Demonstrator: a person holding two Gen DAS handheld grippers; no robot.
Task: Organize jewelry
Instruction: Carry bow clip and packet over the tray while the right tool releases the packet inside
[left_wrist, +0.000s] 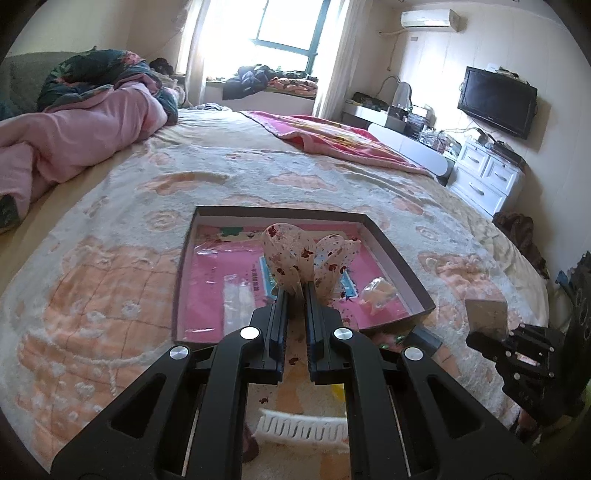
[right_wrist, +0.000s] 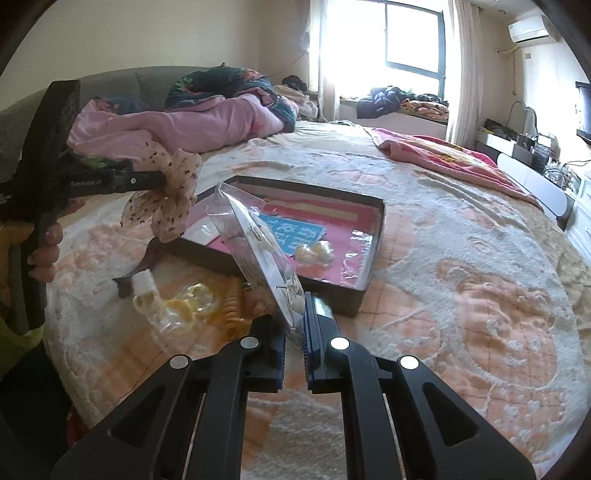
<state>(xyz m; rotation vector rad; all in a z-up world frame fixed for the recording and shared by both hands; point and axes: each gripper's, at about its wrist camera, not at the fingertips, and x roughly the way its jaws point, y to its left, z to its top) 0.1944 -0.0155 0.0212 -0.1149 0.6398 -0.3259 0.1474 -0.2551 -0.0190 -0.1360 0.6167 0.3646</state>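
Note:
A dark shallow box (left_wrist: 402, 267) with a pink lining lies on the bed; it also shows in the right wrist view (right_wrist: 375, 251). My left gripper (left_wrist: 297, 291) is shut on a floral fabric scrunchie (left_wrist: 295, 254) and holds it above the box's near edge; the scrunchie also shows in the right wrist view (right_wrist: 173, 192). My right gripper (right_wrist: 293, 314) is shut on a clear plastic jewelry packet (right_wrist: 255, 236), tilted up over the box's near corner. A small bagged cream item (right_wrist: 314, 253) lies inside the box.
On the bedspread beside the box lie a small clear bottle (right_wrist: 146, 295), clear bags with yellow pieces (right_wrist: 192, 302), a yellow spiral hair tie (right_wrist: 231, 310) and a white comb (left_wrist: 303, 428). Pink quilts (left_wrist: 74, 136) lie at the bed's head. A dresser (left_wrist: 487, 173) stands right.

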